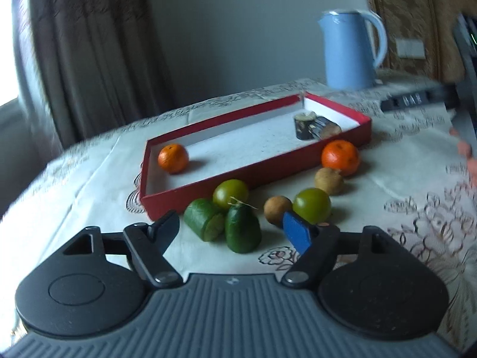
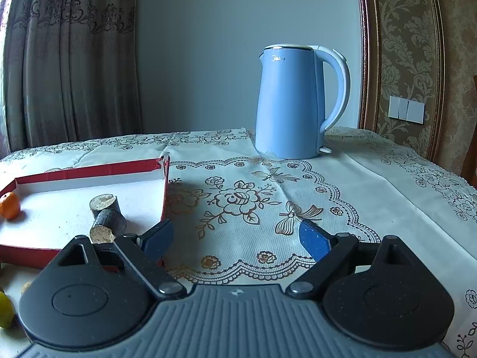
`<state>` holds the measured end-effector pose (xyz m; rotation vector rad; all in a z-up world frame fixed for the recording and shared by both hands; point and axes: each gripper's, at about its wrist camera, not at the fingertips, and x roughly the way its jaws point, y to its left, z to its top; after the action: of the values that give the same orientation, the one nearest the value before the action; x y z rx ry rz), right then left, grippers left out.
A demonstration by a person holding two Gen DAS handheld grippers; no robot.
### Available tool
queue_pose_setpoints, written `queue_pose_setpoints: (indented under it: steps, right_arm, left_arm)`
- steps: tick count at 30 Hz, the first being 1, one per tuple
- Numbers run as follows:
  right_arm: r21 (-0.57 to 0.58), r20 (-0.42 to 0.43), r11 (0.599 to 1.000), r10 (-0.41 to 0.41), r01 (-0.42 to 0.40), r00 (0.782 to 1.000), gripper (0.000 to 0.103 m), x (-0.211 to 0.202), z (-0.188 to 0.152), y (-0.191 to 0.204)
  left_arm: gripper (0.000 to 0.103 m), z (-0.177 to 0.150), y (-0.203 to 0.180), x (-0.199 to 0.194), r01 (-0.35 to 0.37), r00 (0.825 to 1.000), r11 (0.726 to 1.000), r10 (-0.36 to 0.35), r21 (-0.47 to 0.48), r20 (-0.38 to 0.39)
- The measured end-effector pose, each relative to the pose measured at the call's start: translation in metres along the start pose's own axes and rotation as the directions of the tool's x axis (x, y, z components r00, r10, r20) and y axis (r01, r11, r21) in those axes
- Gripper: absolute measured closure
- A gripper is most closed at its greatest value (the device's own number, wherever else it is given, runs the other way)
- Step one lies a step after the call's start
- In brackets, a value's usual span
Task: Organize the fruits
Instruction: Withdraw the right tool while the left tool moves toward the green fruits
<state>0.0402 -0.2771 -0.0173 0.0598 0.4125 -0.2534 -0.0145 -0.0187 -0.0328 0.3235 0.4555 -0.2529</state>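
Note:
A red tray (image 1: 259, 176) with a white floor holds one orange (image 1: 173, 158) at its left end and two dark sugarcane pieces (image 1: 313, 125) at its right end. In front of the tray lie a second orange (image 1: 340, 153), two green round fruits (image 1: 230, 193) (image 1: 311, 204), two brown longans (image 1: 328, 180) (image 1: 277, 208) and two cucumber pieces (image 1: 204, 219) (image 1: 242, 232). My left gripper (image 1: 231, 232) is open and empty, just above the cucumber pieces. My right gripper (image 2: 237, 238) is open and empty over the tablecloth, right of the tray (image 2: 165, 188). The sugarcane pieces (image 2: 105, 217) and the orange (image 2: 9, 205) also show there.
A blue kettle (image 2: 290, 104) stands at the back of the table. A floral lace tablecloth (image 2: 238, 200) covers the table. A green fruit (image 2: 6, 310) lies at the lower left edge of the right wrist view. Curtains hang behind on the left.

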Motion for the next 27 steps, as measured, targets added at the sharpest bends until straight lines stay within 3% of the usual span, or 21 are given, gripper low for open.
queue_pose_setpoints:
  steps: [2,6,9,15,24,27]
  right_arm:
    - [0.0,-0.001,1.0,0.0,0.0,1.0,0.011,0.0,0.0,0.0]
    - [-0.002,-0.004,1.0,0.0,0.0,1.0,0.01,0.001,0.0,0.0]
    - [-0.004,-0.005,1.0,-0.004,0.004,1.0,0.007,0.001,-0.001,0.001]
    - [-0.006,-0.01,1.0,-0.003,0.003,1.0,0.006,0.002,-0.001,0.002]
    - [-0.011,-0.026,1.0,0.003,-0.003,1.0,0.003,0.003,0.0,0.002]
    - [-0.008,-0.059,0.997,0.071,-0.072,0.996,0.003,0.003,-0.002,0.002]
  left_arm:
    - [0.054,0.0,-0.005,0.005,0.007,1.0,0.999,-0.007,0.033,-0.022]
    - [0.059,-0.002,-0.01,0.009,-0.009,1.0,0.998,0.011,0.068,-0.023]
    - [0.071,-0.002,-0.012,0.007,-0.008,1.0,0.997,0.009,0.081,-0.017]
    - [0.072,-0.002,-0.019,0.009,-0.021,1.0,0.992,0.023,0.127,-0.016]
    - [0.072,0.0,-0.003,0.021,0.029,0.998,0.999,-0.028,0.03,-0.061]
    - [0.077,0.001,0.002,0.021,0.045,0.997,0.999,-0.045,0.002,-0.067]
